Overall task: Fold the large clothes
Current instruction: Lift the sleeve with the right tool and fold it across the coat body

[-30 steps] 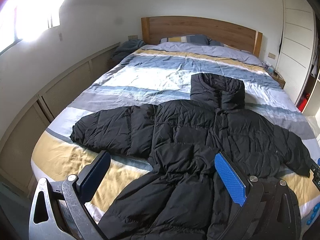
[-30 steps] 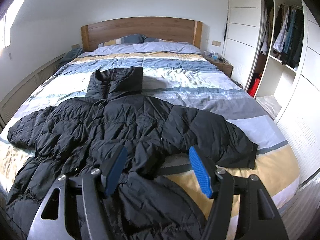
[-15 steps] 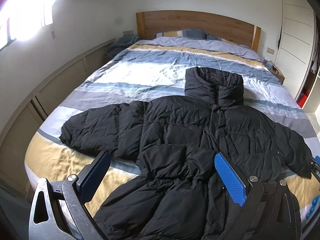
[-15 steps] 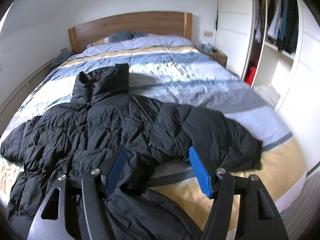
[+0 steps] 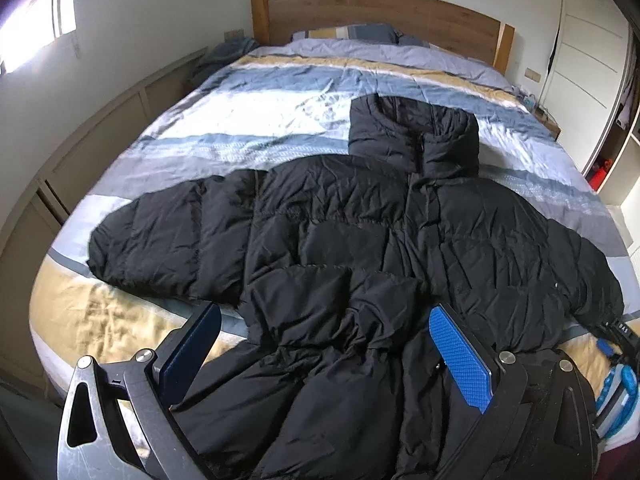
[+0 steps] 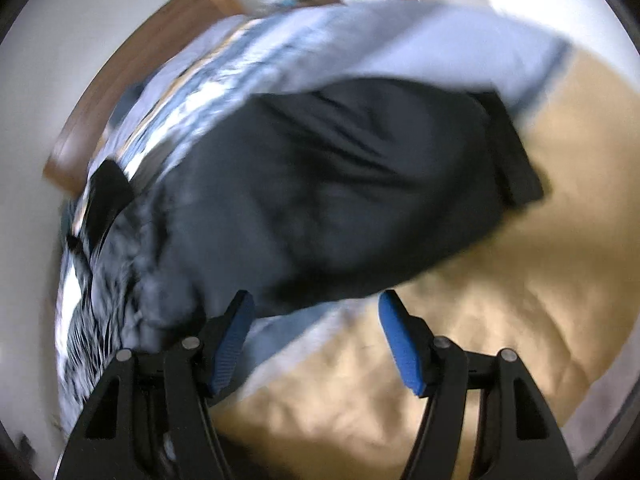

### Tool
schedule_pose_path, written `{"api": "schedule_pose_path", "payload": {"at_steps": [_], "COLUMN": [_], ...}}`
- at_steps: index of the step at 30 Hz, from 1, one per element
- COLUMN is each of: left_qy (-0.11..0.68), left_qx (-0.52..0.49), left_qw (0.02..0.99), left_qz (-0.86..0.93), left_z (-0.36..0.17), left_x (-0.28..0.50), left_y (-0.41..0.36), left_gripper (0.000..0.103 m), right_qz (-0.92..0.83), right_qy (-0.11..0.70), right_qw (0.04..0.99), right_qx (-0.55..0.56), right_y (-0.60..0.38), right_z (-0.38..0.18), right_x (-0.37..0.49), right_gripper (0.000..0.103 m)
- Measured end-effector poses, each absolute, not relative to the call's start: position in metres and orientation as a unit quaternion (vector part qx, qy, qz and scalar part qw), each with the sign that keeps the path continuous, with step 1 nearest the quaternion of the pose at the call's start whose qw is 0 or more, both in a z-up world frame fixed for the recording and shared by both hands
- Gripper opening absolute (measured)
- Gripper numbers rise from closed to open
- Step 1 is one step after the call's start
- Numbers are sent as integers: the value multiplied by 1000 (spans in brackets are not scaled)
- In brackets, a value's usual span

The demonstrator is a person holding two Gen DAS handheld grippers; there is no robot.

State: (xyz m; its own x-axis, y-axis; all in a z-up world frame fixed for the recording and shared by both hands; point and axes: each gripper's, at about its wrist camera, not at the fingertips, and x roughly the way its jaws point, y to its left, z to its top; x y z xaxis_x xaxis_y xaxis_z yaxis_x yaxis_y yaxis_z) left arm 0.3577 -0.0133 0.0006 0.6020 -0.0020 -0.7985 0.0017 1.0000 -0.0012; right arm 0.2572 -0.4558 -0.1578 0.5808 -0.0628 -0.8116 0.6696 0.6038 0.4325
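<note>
Reaching, both wide-open and empty, left gripper (image 5: 324, 356) over black puffer jacket (image 5: 360, 240) spread on bed (image 5: 260, 120), right gripper (image 6: 316, 340) toward sleeve (image 6: 360, 184) at twelve o'clock; next, likely pinching cuff, folding inward.

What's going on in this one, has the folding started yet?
Not yet. A black puffer jacket lies spread face up on the striped bed, sleeves out to both sides and hood toward the headboard. A person holds a tool in each hand. The left tool hangs open above the jacket's lower part. The right tool is open too, aimed at the sleeve on its side; that view is blurred. Neither holds any fabric.
</note>
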Motion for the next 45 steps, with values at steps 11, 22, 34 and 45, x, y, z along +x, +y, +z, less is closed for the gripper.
{"api": "schedule_pose_path", "payload": {"at_steps": [11, 22, 34, 45], "left_qy": [450, 447, 430, 398], "left_qx": [-4, 12, 1, -17], "left_qw": [893, 894, 902, 917], "left_qz": [-23, -30, -31, -24], "left_z": [-10, -20, -20, -5], "left_x": [370, 369, 360, 341], "left_y": [-30, -38, -32, -3], "left_gripper": [102, 102, 102, 102], "right_qz": [-182, -177, -162, -29], "right_qy": [262, 229, 241, 225], "right_qw": [782, 782, 848, 923], "right_qx": [535, 551, 443, 311], "right_y": [-514, -538, -503, -407], "right_z": [-207, -206, -127, -11], "right_x": [233, 249, 275, 336], "right_gripper": [63, 62, 23, 21]}}
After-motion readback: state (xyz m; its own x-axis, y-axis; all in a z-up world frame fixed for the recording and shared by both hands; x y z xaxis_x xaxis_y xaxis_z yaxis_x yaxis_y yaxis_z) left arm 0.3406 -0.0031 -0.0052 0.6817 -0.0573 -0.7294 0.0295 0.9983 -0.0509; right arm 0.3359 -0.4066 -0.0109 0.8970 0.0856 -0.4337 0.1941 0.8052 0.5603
